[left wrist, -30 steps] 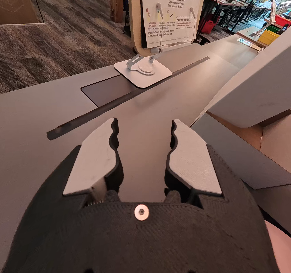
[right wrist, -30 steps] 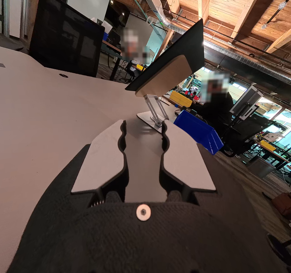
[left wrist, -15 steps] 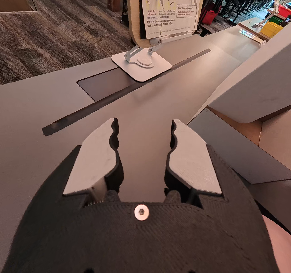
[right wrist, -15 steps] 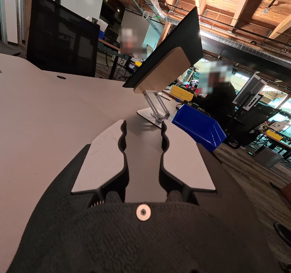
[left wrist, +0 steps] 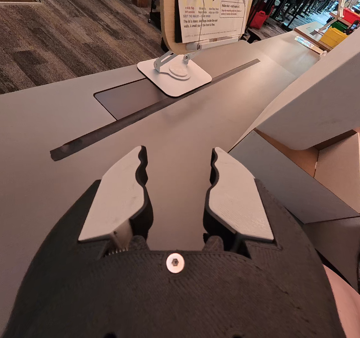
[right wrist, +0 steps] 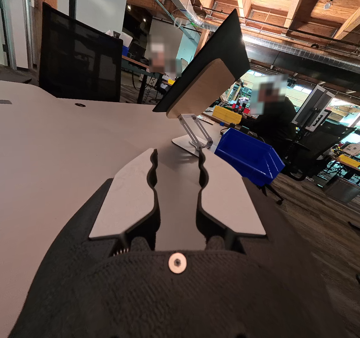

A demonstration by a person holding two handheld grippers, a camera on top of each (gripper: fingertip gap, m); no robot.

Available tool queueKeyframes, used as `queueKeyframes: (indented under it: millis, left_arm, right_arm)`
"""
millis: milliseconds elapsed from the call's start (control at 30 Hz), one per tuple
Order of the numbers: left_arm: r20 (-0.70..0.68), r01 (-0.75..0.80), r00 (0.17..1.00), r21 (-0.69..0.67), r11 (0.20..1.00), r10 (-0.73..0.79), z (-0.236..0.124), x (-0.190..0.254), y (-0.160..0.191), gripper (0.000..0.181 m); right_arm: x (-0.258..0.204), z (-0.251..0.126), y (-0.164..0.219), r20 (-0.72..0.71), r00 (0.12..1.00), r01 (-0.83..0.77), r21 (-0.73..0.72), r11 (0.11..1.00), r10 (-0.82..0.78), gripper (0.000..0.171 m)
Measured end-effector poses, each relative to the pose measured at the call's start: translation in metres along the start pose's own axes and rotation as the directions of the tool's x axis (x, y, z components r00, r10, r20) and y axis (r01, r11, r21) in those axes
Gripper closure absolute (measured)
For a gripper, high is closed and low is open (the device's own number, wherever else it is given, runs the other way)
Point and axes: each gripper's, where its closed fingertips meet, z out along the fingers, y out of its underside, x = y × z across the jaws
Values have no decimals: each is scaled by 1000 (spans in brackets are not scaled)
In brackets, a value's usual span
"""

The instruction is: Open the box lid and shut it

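Box lid (left wrist: 311, 104) stands raised at right; both grippers' fingers (left wrist: 118, 190) (right wrist: 128, 194) spread, empty, over bench (left wrist: 48, 133), likely ready for closing.

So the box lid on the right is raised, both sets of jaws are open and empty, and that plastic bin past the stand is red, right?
Nearly. The bin is blue, not red, as the right wrist view shows. The rest holds: the box lid is raised, and the left gripper and right gripper have open, empty jaws.

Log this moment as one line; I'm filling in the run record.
stage: lid raised | left gripper: open, empty, beside box | right gripper: open, empty, over table | box not in right view
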Motion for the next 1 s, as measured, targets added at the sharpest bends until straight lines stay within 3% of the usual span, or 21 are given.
queueKeyframes:
  millis: [867, 1000]
  left_arm:
    - [-20, 5, 1000, -3, 1000, -5, -5, 1, 5, 121]
    - [-120, -43, 992, 10, 999, 44, -5, 20, 3, 124]
  right_arm:
    - [-6, -2, 3, 33, 999, -18, -18, 1000, 19, 131]
    - [-7, -1, 4, 41, 999, -22, -23, 1000, 23, 131]
